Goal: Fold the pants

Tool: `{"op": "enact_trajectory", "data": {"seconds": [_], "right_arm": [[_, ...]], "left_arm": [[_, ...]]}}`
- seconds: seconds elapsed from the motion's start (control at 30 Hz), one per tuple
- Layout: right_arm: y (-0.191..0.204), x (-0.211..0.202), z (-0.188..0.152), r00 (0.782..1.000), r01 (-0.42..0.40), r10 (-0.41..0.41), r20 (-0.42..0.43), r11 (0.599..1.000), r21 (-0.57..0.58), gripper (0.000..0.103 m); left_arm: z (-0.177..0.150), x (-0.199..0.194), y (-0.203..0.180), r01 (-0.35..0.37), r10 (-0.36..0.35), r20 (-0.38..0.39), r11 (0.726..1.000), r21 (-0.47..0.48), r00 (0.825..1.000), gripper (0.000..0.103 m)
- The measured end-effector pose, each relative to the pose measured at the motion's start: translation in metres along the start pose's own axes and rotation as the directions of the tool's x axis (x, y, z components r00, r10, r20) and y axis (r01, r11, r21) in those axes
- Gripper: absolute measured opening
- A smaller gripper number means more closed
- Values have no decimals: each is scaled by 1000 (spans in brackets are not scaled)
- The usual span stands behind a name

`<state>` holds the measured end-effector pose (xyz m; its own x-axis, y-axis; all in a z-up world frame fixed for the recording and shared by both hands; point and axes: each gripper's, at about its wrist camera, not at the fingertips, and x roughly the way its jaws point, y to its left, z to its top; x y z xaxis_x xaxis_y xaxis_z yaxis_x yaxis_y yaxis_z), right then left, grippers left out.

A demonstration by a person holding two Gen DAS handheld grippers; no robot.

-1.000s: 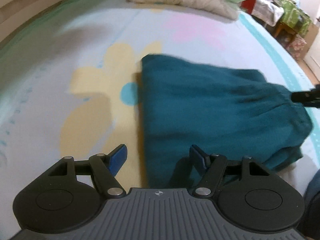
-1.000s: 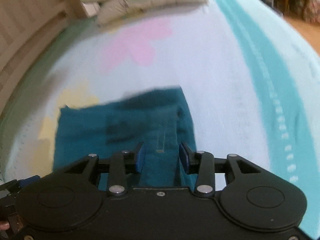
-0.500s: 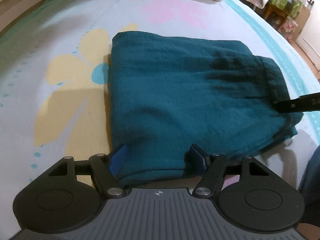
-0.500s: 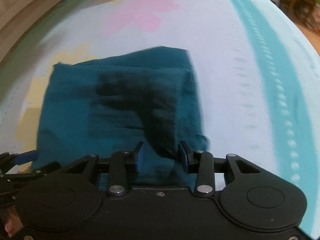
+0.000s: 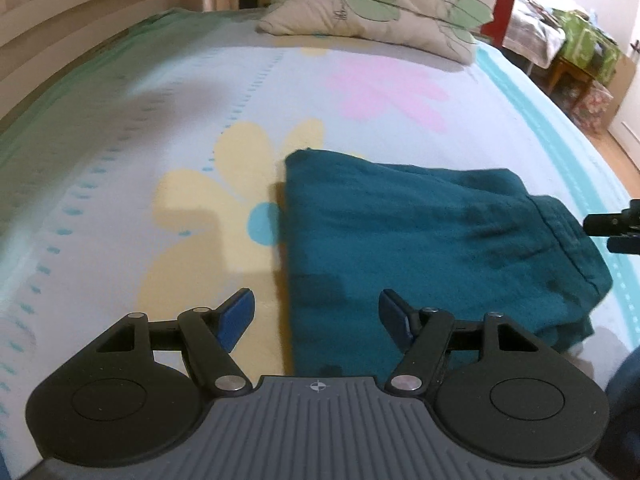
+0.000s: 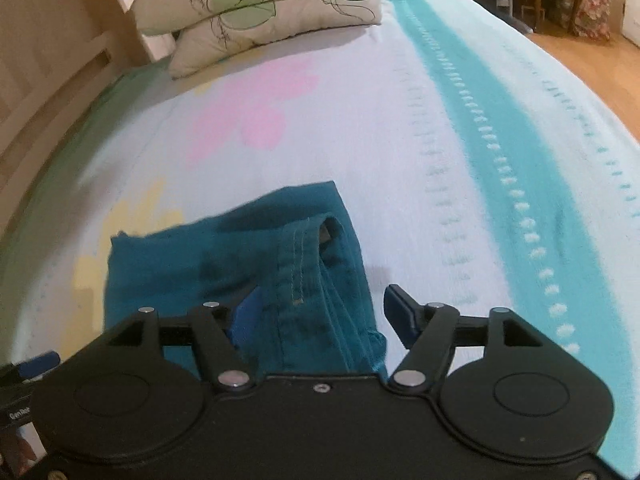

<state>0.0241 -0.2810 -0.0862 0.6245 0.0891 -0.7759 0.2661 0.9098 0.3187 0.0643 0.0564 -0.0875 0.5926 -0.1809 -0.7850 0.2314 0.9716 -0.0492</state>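
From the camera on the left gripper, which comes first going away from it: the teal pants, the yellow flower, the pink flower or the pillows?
1. Teal pants: right in front of the left gripper, slightly to the right.
2. Yellow flower: printed on the sheet, just left of the pants.
3. Pink flower: farther up the bed.
4. Pillows: stacked at the far end.

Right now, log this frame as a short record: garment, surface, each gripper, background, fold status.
garment: teal pants, folded into a compact rectangle, lying flat
surface: bed sheet with pink and yellow flower print and a teal stripe
left gripper: open, nothing between the pads, above the near left edge of the pants
right gripper: jaws have just been opening; waistband end of the pants lies between them, not pinched
background: two stacked pillows at the head of the bed
fold status: looks folded; both grippers released
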Motion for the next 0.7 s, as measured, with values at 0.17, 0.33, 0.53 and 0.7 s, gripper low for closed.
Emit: {"op": "enact_trajectory", "data": {"seconds": [0.17,0.33,0.53,0.7], "right_arm": [[2,26,3,999,4,-5,-34,1000,-30,74],[-3,64,1,994,24,-29,-102,999,-48,75],[-6,87,-9,995,-18,10,-94,997,-77,89],[-7,93,-13,994,-101,96,-61,991,-92,94]], "left_arm": [[3,15,9,5,-6,-23,1000,-29,1000,67],[1,31,12,5,-6,-36,1000,-27,999,67],[-4,46,18,7,-10,-63,999,-50,998,68],[-7,61,22,19,-24,-99,998,-60,995,68]]}}
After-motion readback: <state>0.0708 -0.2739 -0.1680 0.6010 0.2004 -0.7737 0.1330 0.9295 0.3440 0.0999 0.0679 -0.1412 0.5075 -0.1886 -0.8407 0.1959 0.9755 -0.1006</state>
